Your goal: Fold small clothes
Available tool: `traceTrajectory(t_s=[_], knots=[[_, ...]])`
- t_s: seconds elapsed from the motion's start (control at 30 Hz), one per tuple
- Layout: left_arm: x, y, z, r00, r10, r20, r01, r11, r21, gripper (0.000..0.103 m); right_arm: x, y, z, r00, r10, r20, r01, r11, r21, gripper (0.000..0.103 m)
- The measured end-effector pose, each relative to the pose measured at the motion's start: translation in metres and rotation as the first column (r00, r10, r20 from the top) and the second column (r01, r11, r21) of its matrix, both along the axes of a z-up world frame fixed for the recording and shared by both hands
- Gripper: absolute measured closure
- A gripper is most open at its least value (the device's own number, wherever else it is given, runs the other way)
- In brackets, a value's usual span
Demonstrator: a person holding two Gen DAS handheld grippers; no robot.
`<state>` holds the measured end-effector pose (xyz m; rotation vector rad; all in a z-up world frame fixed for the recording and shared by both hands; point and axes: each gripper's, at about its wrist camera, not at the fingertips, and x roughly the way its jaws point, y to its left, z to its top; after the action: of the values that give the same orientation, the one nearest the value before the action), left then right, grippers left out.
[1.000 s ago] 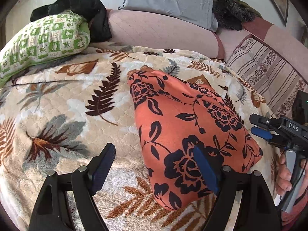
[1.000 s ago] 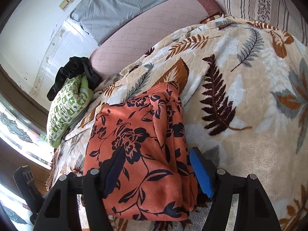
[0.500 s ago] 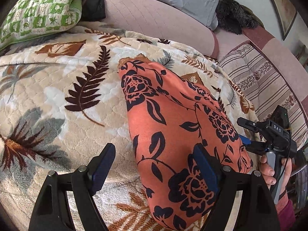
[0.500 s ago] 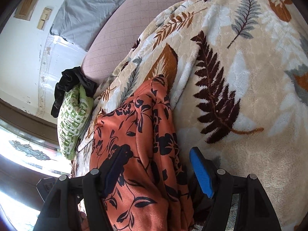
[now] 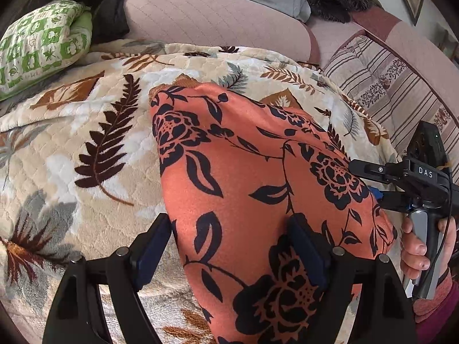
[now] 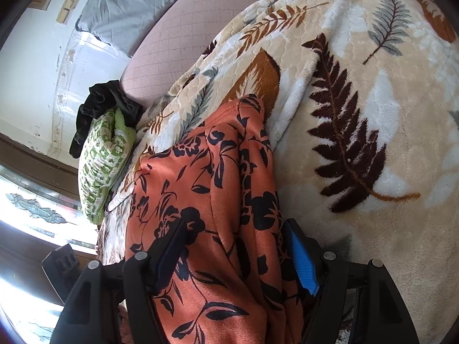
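Orange floral garment (image 5: 258, 189) on leaf-print blanket (image 5: 86, 149), near edges between both grippers' spread fingers (image 5: 152, 246).

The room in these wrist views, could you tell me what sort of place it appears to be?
Most likely a bedroom or living room at home. A plush leaf-patterned blanket covers a bed or sofa, a green patterned pillow lies at its far edge, and a pink quilted bolster runs behind, with the orange floral garment laid out on top.
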<state>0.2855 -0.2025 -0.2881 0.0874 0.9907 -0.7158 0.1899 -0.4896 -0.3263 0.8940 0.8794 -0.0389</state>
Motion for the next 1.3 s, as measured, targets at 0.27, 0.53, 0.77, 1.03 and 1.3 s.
traceTrajectory(t_s=[0.27,0.53,0.77,1.03,1.3], knots=[[-0.008,-0.005,0.004,0.997,-0.003,0.075,-0.001,0.999,0.049,0.019,0.007,0.002,-0.005,1.000,0.006,-0.020,-0.006,1.000,-0.016,0.030],[-0.009,-0.007,0.004,0.996,-0.004,0.090,-0.002,0.998,0.059,0.019,0.007,0.001,-0.007,1.000,0.008,-0.022,-0.008,1.000,-0.012,0.030],[-0.010,-0.007,0.002,0.996,-0.002,0.090,-0.004,0.998,0.064,0.019,0.005,0.002,-0.009,1.000,0.008,-0.021,-0.008,1.000,0.006,0.030],[-0.010,-0.008,-0.002,0.997,-0.003,0.080,-0.002,0.998,0.060,0.017,0.004,0.001,-0.011,1.000,0.007,-0.019,-0.007,1.000,0.023,0.030],[-0.011,-0.009,-0.004,0.997,-0.002,0.081,-0.002,0.999,0.051,0.016,0.006,0.008,-0.011,1.000,0.005,-0.014,-0.005,1.000,0.023,0.030]])
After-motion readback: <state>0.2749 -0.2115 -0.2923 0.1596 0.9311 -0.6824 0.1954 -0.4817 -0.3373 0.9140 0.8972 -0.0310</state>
